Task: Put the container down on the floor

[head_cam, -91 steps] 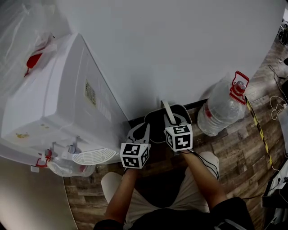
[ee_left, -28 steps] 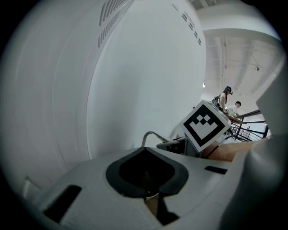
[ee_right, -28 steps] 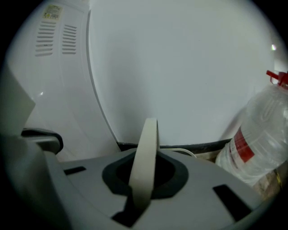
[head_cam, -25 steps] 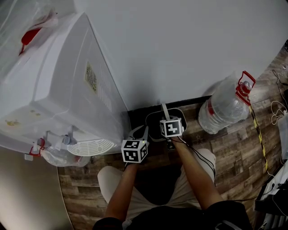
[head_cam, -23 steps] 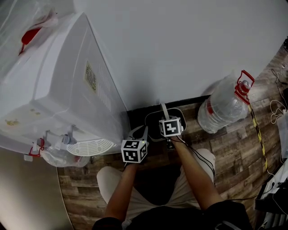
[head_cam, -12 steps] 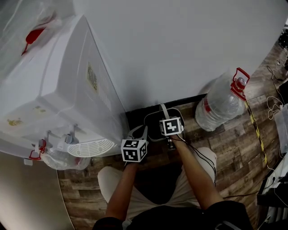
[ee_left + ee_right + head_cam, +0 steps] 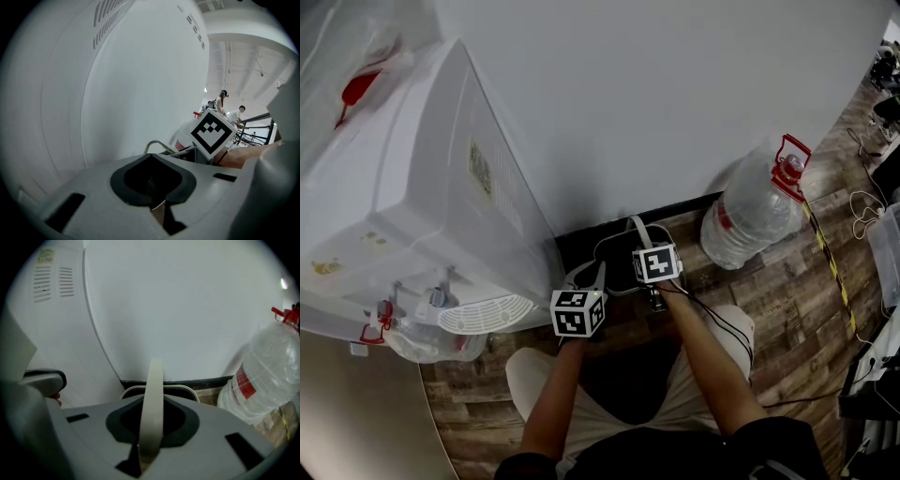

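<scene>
My right tongs [image 7: 641,246] pinching the pale handle [image 7: 152,399] of the dark container [image 7: 617,259], container low at the wooden floor [image 7: 778,281] against the wall, beside the water dispenser [image 7: 422,187], my left tongs [image 7: 594,274] pressed together alongside.

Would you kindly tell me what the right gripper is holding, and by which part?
The right gripper is shut on the container, holding it by its pale carrying handle.
</scene>
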Tool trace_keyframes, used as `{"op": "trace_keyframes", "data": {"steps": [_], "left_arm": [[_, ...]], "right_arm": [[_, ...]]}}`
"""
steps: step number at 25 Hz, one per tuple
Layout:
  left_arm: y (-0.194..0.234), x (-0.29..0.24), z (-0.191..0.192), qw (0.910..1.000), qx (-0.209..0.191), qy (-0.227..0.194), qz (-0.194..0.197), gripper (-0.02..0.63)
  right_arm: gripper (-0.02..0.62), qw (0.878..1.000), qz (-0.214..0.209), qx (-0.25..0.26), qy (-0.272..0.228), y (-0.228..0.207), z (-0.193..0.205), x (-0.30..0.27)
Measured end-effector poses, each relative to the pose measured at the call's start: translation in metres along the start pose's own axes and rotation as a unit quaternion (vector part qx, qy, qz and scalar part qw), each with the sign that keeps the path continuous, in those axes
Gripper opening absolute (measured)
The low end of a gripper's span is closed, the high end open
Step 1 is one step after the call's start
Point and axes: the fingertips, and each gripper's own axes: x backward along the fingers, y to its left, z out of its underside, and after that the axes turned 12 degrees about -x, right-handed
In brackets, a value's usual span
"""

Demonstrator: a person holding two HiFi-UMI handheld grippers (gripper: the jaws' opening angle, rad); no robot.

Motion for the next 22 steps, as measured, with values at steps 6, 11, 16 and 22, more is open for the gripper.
{"op": "trace_keyframes", "data": {"steps": [6,11,16,22], "left_arm": [[-0.009,-0.008,0.0,0.9999,0.001,-0.001,0.011,0.017],[-0.017,-0.016,0.002,0.9998,0.0,0.002,0.021,0.017],[-0.022,-0.023,0.002,0.9996,0.002,0.001,0.028,0.017],[-0.028,-0.034,0.005,0.9993,0.003,0.005,0.036,0.017]], "right_arm": [[0.034,1.0,0.017,-0.007,-0.002,-0.018,-0.001,0.005],[0.034,0.999,0.028,-0.028,-0.002,-0.033,0.003,0.005],[0.034,0.999,0.045,-0.028,0.001,-0.048,0.004,0.01],[0.034,0.998,0.058,-0.036,0.005,-0.067,0.011,0.007]]}}
